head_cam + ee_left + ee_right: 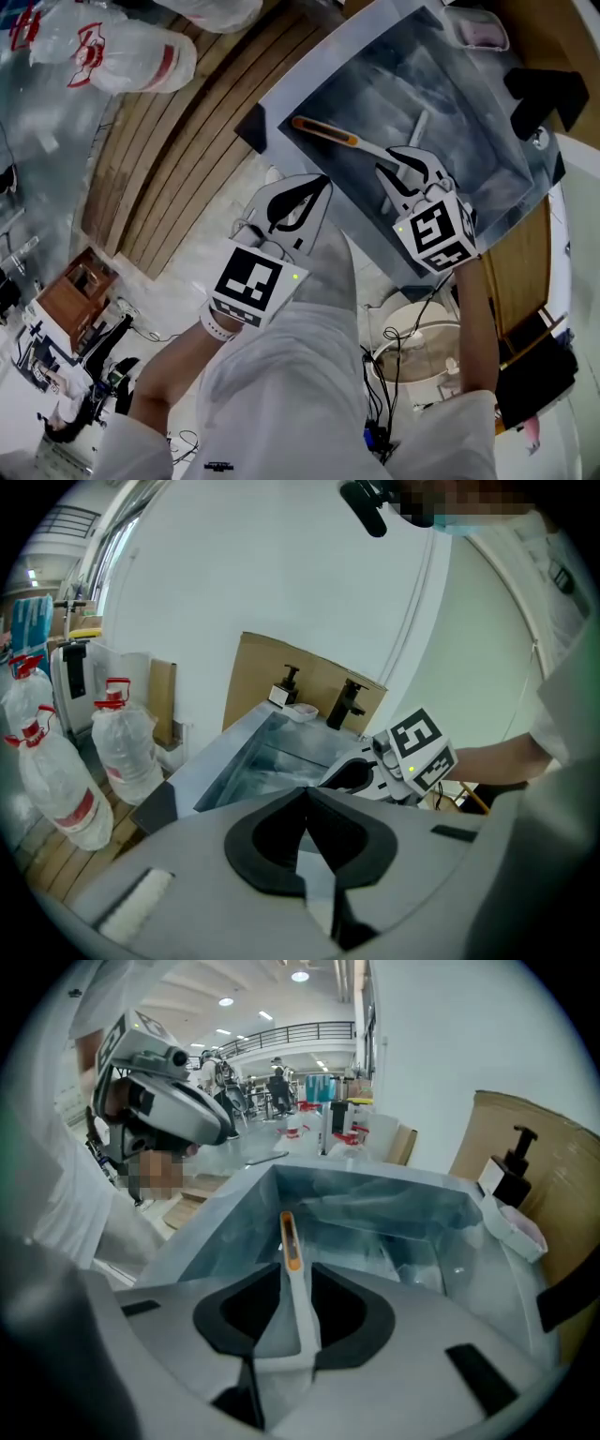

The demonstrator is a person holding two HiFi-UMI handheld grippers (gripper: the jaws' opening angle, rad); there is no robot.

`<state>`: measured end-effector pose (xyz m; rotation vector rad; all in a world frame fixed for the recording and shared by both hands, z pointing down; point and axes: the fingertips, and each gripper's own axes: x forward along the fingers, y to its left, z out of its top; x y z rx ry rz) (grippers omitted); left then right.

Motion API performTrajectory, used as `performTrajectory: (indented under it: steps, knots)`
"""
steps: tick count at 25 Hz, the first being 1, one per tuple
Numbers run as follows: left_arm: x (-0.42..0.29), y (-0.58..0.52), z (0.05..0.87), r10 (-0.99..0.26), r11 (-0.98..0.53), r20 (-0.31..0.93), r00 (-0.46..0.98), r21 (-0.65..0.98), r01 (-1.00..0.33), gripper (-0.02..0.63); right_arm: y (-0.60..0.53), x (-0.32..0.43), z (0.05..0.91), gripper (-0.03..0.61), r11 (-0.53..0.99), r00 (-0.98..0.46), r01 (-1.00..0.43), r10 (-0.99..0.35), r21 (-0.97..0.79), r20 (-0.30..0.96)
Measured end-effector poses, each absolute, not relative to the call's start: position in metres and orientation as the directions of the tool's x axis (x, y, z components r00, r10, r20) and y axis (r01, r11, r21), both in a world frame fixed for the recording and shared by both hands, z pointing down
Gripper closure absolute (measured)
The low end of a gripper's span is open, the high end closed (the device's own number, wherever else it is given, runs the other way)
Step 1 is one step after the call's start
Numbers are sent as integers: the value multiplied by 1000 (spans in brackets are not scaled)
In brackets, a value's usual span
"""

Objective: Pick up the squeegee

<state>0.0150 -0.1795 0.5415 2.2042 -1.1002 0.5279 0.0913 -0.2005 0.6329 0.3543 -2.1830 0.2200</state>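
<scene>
The squeegee (330,134), with a white stem and an orange grip end, is over the steel sink (309,67). My right gripper (406,157) is shut on its white stem near the head, and the orange end points away to the upper left. In the right gripper view the stem (299,1299) runs between the shut jaws of the right gripper (296,1277), the orange tip (291,1241) ahead of them over the sink (225,1206). My left gripper (315,189) is shut and holds nothing, at the sink's near edge. In its own view the left gripper (306,795) faces the sink (221,754) and the right gripper (364,776).
Black faucet (349,703) and soap pump (512,1177) stand at the sink's back, with cardboard (267,667) behind. A soap dish (478,28) sits on the rim. Large plastic water bottles (122,52) (124,752) stand on wooden boards (178,159) to the left. Cables lie on the floor (394,366).
</scene>
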Motion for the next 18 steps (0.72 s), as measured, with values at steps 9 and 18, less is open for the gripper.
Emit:
performTrajectory:
  steps: [9,18]
  knots:
    - [19,-180,561,-559,-434,601,571,374,-819,609,-199,98,681,488,963,-488,-268,-104,-35,867]
    - [16,-183,572,-566,-423,592,574,389,-819,609,-195,97,713,488,977,-417,-215,-76,-17,906]
